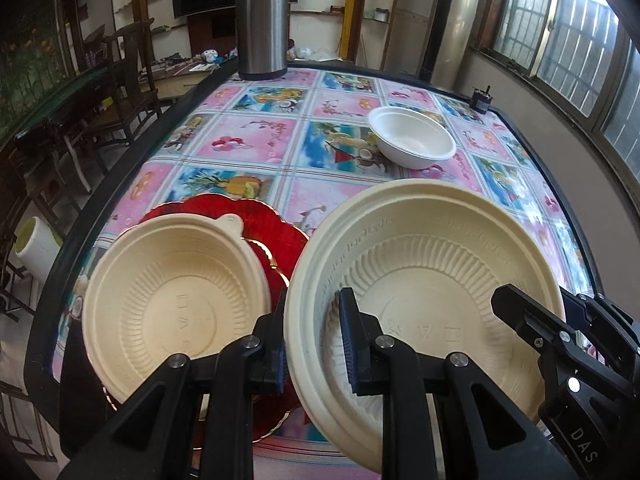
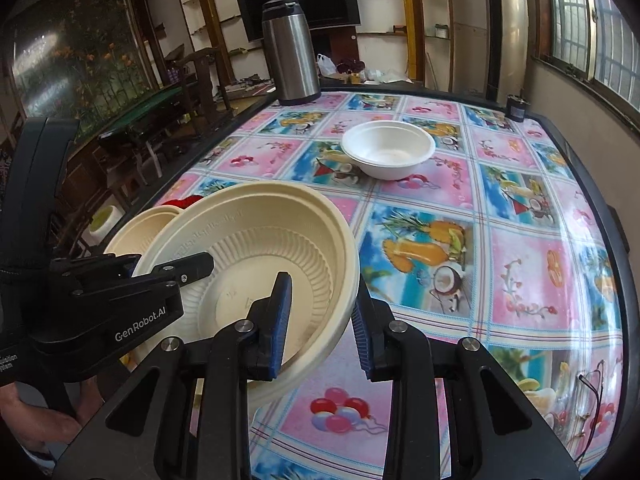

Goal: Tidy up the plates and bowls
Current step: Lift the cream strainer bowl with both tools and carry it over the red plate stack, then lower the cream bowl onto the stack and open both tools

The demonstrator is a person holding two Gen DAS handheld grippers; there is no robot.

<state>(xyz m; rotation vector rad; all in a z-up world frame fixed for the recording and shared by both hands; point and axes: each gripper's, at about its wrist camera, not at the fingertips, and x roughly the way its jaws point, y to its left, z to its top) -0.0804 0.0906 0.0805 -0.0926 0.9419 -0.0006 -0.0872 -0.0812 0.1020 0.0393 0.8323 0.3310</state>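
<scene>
Sorting is judged barely begun. A large cream ribbed plastic bowl (image 1: 424, 280) is lifted and tilted above the near edge of the table with the pink-and-blue fruit-print cloth (image 2: 500, 240), its rim pinched on the left by the left gripper (image 1: 314, 344) and straddled on the right by the right gripper (image 2: 320, 328); there the outer pad seems just clear, so a firm hold cannot be told. A smaller cream ribbed bowl (image 1: 176, 300) is seen nested on a red scalloped plate (image 1: 276, 236) at near left. A white round bowl (image 2: 388, 152) is left apart toward the far side (unstacked, it seems). Much of the red plate is hidden, and anything beneath the lifted bowl cannot be made out.
</scene>
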